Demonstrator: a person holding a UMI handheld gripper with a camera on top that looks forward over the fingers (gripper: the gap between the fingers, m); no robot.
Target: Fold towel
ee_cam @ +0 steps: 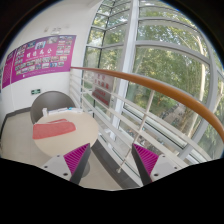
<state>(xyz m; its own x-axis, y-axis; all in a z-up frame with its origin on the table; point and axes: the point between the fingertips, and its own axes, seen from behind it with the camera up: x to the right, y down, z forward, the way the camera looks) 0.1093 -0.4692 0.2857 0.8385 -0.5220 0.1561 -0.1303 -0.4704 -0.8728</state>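
A pink towel [52, 129] lies flat on a round beige table [80, 140], beyond my left finger and well ahead of me. My gripper [110, 160] is held high above the table, apart from the towel. Its fingers [75, 157] with magenta pads stand wide apart with nothing between them.
A grey chair [50, 103] stands behind the table. A glass railing with an orange wooden handrail [150, 85] runs to the right of the table. A wall with pink posters [40, 55] lies behind. Large windows [165, 50] show trees outside.
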